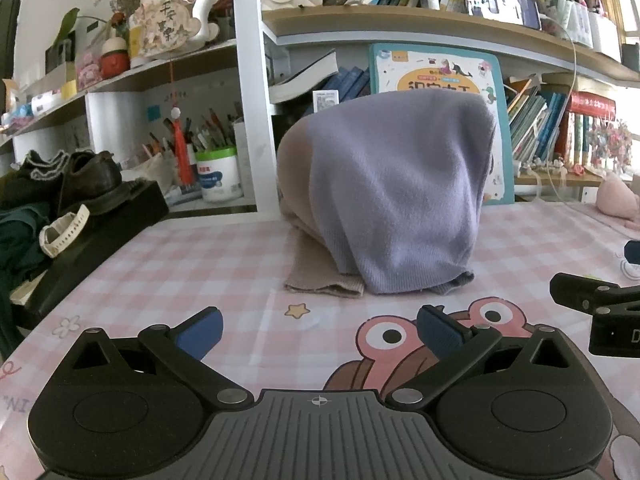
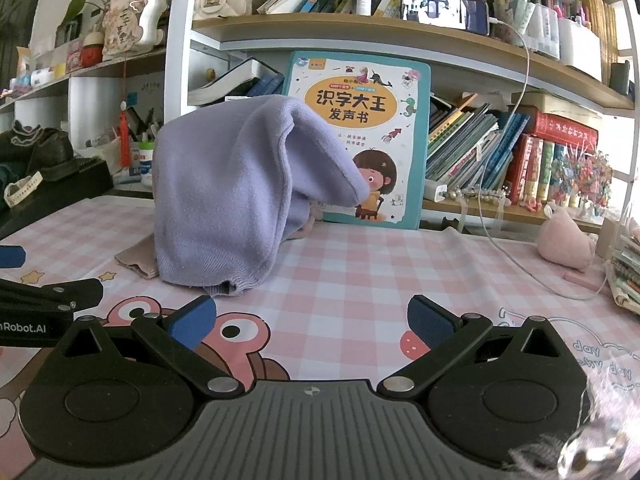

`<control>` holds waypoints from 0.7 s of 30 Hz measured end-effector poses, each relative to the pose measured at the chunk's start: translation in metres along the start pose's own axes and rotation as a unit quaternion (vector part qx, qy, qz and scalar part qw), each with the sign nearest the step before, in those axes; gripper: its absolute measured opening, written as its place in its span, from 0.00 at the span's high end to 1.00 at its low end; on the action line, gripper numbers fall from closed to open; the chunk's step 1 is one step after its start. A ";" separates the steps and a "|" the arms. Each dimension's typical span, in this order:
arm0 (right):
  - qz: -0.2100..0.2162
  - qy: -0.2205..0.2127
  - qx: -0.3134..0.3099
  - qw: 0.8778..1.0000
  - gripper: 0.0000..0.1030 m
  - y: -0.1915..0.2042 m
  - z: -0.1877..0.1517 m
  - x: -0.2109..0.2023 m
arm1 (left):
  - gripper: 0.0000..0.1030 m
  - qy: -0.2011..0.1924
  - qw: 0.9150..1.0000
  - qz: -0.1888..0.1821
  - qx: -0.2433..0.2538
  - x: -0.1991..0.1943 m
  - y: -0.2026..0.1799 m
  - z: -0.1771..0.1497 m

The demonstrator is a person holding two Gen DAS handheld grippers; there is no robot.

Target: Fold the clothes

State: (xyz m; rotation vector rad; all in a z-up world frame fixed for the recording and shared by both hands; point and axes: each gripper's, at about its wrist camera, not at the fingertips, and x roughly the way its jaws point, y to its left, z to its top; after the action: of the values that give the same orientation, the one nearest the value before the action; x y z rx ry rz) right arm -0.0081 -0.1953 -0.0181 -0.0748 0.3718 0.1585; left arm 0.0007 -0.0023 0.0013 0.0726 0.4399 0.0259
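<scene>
A lilac knit garment (image 1: 396, 196) stands in a tall heap on the pink checked tablecloth (image 1: 200, 256), draped over a beige garment (image 1: 316, 268) whose ribbed edge lies flat at its left. It also shows in the right wrist view (image 2: 224, 200), with the beige edge (image 2: 138, 262) to its left. My left gripper (image 1: 320, 332) is open and empty, just in front of the heap. My right gripper (image 2: 312, 320) is open and empty, in front and to the right of it. The right gripper's black body (image 1: 592, 300) shows at the left view's right edge.
A black box (image 1: 100, 232) with a shoe and a white strap stands at the table's left. A children's book (image 2: 360, 140) leans on the bookshelf behind the heap. A pink plush (image 2: 566, 240), a white cable (image 2: 516, 252) and a stack of papers (image 2: 628, 276) lie at the right.
</scene>
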 end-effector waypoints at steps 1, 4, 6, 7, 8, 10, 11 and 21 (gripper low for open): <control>0.000 0.000 0.000 1.000 0.00 0.000 0.000 0.000 | 0.00 0.000 1.000 0.000 0.000 0.000 0.000 0.000; 0.000 0.000 0.000 1.000 0.00 0.000 -0.001 0.000 | 0.00 0.001 1.000 0.000 0.000 0.000 0.000 0.000; 0.000 0.000 0.000 1.000 0.00 0.000 -0.001 0.001 | 0.00 0.001 1.000 0.000 0.000 0.001 0.001 0.000; 0.001 0.001 0.000 1.000 0.00 0.000 0.000 0.001 | 0.00 0.002 1.000 0.000 0.001 0.001 0.001 0.000; 0.001 0.000 0.000 1.000 0.00 0.000 -0.001 0.001 | 0.00 0.002 1.000 0.000 0.001 0.001 0.001 0.000; 0.001 0.000 0.000 1.000 0.00 -0.001 -0.001 0.001 | 0.00 0.002 1.000 0.000 0.001 0.001 0.001 0.000; 0.001 0.000 0.000 1.000 0.00 -0.001 -0.001 0.001 | 0.00 0.002 1.000 0.000 0.001 0.001 0.001 0.000; 0.001 -0.001 0.000 1.000 0.00 -0.002 -0.001 0.002 | 0.00 0.005 1.000 0.002 0.000 0.002 -0.002 -0.001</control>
State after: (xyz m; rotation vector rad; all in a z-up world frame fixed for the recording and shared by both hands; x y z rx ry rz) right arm -0.0059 -0.1969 -0.0195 -0.0742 0.3706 0.1602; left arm 0.0020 -0.0043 -0.0001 0.0738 0.4492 0.0311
